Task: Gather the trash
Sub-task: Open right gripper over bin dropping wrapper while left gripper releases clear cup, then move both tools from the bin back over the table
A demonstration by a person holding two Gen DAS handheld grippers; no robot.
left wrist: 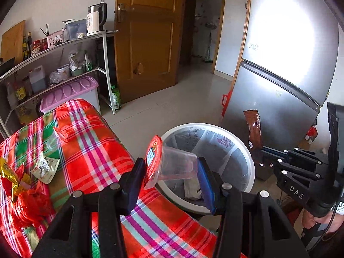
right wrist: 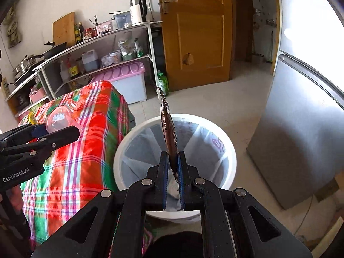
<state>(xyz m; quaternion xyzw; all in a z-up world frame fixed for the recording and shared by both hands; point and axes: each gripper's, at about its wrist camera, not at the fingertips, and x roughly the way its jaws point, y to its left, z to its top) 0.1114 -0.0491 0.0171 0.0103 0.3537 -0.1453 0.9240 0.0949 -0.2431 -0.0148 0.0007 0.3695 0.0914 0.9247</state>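
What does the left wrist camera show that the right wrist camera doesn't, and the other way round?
Only the left wrist view: more trash left on the checked tablecloth, namely a white snack packet and red and gold wrappers.

Only the right wrist view: a wok and steel pot on the far end of the shelf unit.

Both: the left gripper clamped on a clear plastic cup with a peeled red lid, the right gripper pinching a brown wrapper, and the white lined bin beside the table.
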